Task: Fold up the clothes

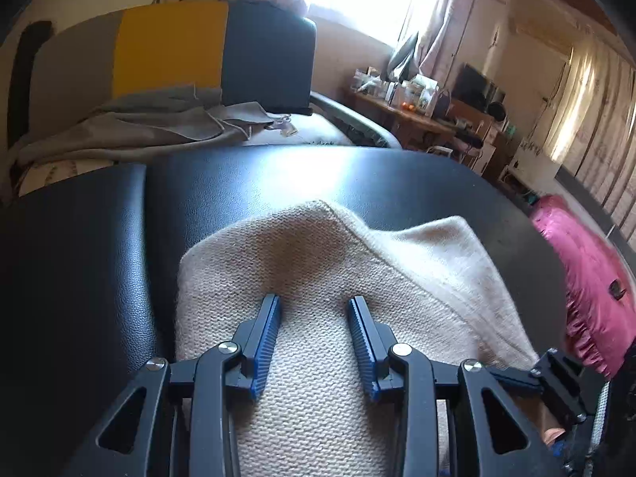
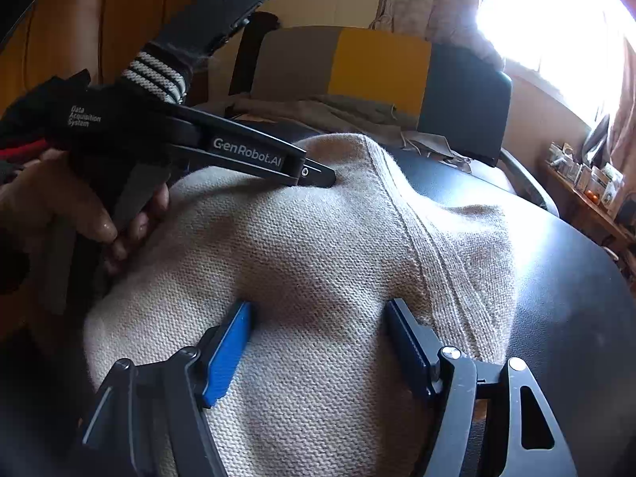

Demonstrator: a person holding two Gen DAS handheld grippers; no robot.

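Cream knit is filling the bottom centre of both wrist views, so I am starting from what is lying closest. In the left wrist view my left gripper (image 1: 314, 306) is hovering over the folded sweater (image 1: 318, 262) with its blue pads (image 1: 265, 342) spread apart and nothing between them; the tips are looking as if they are touching the knit, though I cannot tell whether they are pressing. In the right wrist view my right gripper (image 2: 318, 310) is sitting the same way, jaws spread wide on the cloth, empty.

Moving outward, the sweater is lying directly ahead of both tools, on the black padded tabletop (image 1: 99, 238). I am reading its long axis as running away from me, up the frame, following the ribbed band (image 2: 409, 214) that is climbing from lower right toward the upper centre. The far folded edge is humping up just past the left tips.

In the right view the left tool is coming in from the upper left, with the hand (image 2: 59, 202) gripping its handle; it is reaching further up the garment, so I am judging the left nearer the far edge and the right nearer the close hem.

Beyond the table, a grey, yellow and dark blue cushion (image 1: 171, 47) is standing at upper left.
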